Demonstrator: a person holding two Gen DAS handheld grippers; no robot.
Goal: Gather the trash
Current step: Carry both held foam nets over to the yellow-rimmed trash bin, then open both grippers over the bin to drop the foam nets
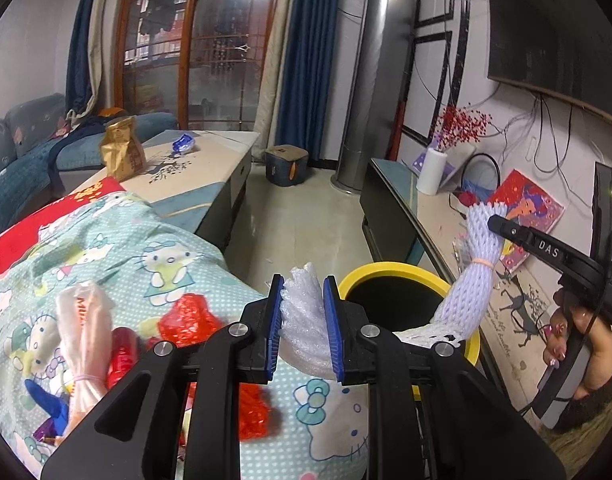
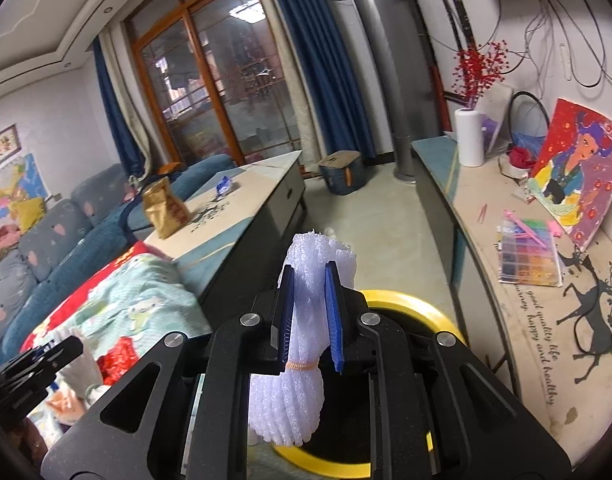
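Note:
My left gripper (image 1: 303, 292) is shut on one end of a white foam fruit net (image 1: 301, 308), just left of the yellow-rimmed trash bin (image 1: 390, 270). My right gripper (image 2: 310, 280) is shut on the net's other end (image 2: 306, 320), bundled with a rubber band, and holds it above the bin (image 2: 418, 308). In the left wrist view that end (image 1: 472, 280) hangs over the bin's right side. More trash lies on the Hello Kitty cloth (image 1: 153, 248): red plastic wrap (image 1: 189, 316), a pinkish plastic bag (image 1: 81, 328) and a red can (image 1: 123, 352).
A coffee table (image 1: 209, 168) holds a gold snack bag (image 1: 121, 150) and a blue wrapper (image 1: 183, 143). A long sideboard (image 2: 506, 280) on the right holds a white vase (image 2: 470, 136), a painting (image 2: 578, 168) and a bead box (image 2: 528, 254). A sofa (image 2: 45, 240) stands at left.

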